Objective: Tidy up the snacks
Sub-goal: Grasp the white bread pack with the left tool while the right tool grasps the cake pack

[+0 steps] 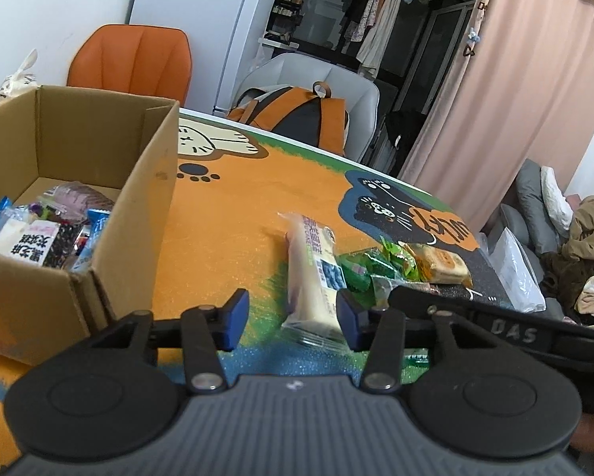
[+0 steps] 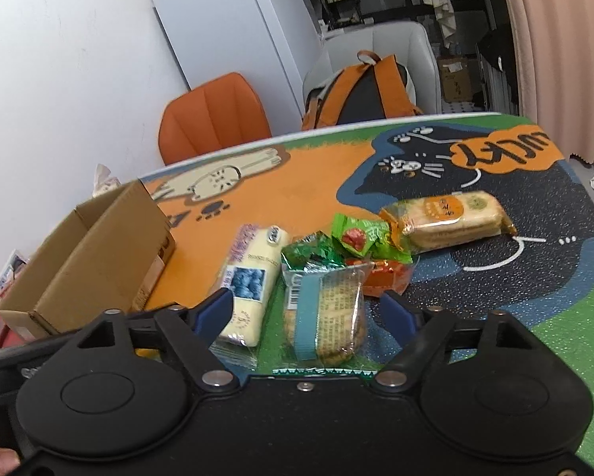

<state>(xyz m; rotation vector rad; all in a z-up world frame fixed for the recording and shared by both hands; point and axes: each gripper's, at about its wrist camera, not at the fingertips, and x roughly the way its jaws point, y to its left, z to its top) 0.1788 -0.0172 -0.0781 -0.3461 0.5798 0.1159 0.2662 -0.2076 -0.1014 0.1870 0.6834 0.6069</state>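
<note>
The left gripper (image 1: 293,313) hovers low with its blue pads partly open around the near end of a long cream cake packet (image 1: 314,273); the right pad sits just beside the wrapper, the left pad stands clear, so nothing is clamped. At ten o'clock from it the cardboard box (image 1: 138,206) stands open-topped on the table, already holding several wrapped snacks (image 1: 43,238), and a bare orange stretch of table mat (image 1: 225,214) lies between box wall and packet.

The right gripper (image 2: 308,309) is also part open, its pads straddling a clear biscuit pack with a teal band (image 2: 328,313) without touching it (the cream packet's edge lies against the left pad's outer side). At twelve o'clock sit the green candy wrappers (image 2: 352,238), and at one o'clock an orange-labelled cracker pack (image 2: 451,218). The green corner of the mat at three o'clock is free.

Beyond the table's far edge are an orange chair (image 2: 213,115), a backpack (image 2: 368,91) on a pale chair, and a pink curtain (image 1: 535,79).
</note>
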